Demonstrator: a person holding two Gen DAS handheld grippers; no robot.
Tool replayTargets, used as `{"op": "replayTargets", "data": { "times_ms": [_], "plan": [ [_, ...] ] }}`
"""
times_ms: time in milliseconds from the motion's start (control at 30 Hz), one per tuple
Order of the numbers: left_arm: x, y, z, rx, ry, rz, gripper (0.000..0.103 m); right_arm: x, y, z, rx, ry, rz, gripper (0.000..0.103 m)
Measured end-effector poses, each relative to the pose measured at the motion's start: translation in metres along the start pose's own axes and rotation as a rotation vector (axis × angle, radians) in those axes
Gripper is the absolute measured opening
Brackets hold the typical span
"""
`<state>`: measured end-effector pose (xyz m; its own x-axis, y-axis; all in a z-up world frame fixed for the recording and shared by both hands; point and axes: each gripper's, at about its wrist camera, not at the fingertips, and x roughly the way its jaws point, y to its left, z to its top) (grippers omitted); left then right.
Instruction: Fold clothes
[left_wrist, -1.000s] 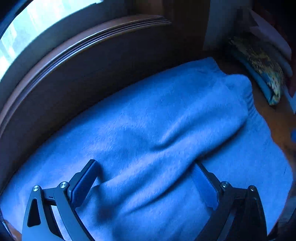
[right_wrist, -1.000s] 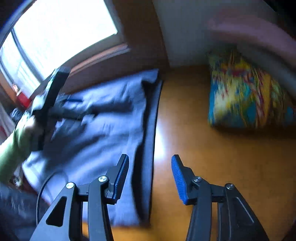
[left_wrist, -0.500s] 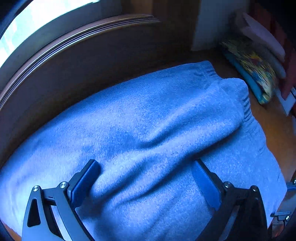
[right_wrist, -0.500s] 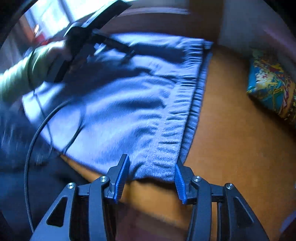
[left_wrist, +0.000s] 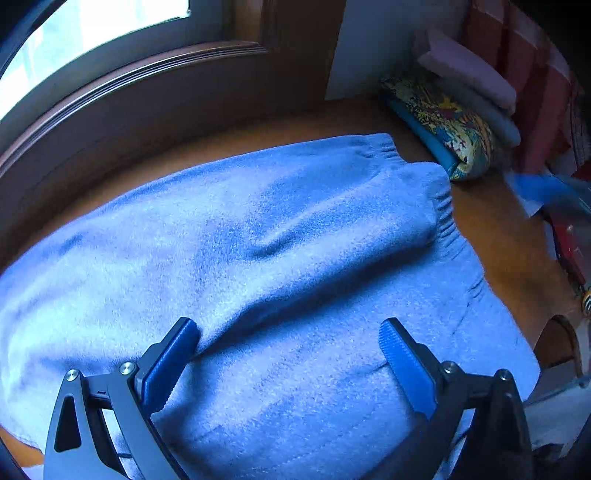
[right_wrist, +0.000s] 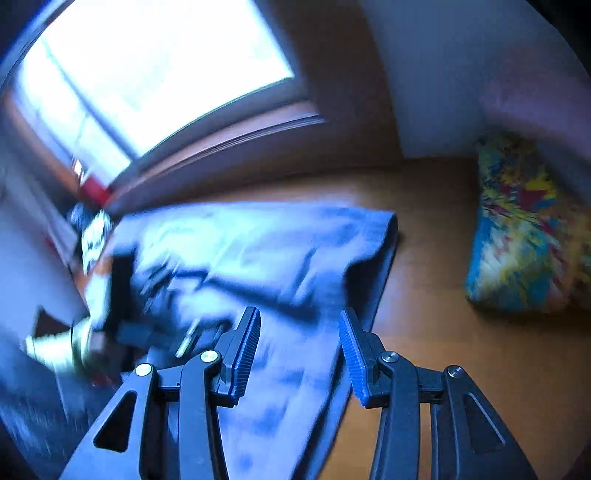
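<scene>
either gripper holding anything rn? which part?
Nothing held. Left gripper is open above the blue garment. Right gripper is closing over its ribbed edge, fingers not yet pinching it.

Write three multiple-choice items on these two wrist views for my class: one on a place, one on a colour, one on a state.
1. Where does the patterned cushion lie?
A. on the garment
B. on the wooden surface beside the garment
C. on the window sill

2. What colour is the garment?
A. blue
B. red
C. white

3. How is the left gripper?
A. shut on the cushion
B. open above the garment
C. out of view

Key: 1 B, bare wood separates them; 2 A, blue in both views; 3 B, its fingers stand wide apart.
</scene>
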<state>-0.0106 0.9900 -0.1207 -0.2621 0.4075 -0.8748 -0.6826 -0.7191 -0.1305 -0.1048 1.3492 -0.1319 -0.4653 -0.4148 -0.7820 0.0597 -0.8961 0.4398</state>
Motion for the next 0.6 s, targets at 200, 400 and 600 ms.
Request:
{"op": "replayTargets", "data": {
  "times_ms": [200,400,600],
  "plan": [
    [0.030,-0.017,0.020,-0.036,-0.017,-0.136,0.099,0.037,-0.038,0.038,0.075,0.070,0.023,0.034],
    [0.056,-0.032,0.023,-0.020,0.020,-0.161,0.099,0.056,-0.047,0.051,0.064,0.100,0.013,0.034],
    [0.055,-0.041,0.018,0.060,0.033,-0.112,0.099,0.068,-0.044,0.061,0.047,0.109,0.081,0.029]
  ]
}}
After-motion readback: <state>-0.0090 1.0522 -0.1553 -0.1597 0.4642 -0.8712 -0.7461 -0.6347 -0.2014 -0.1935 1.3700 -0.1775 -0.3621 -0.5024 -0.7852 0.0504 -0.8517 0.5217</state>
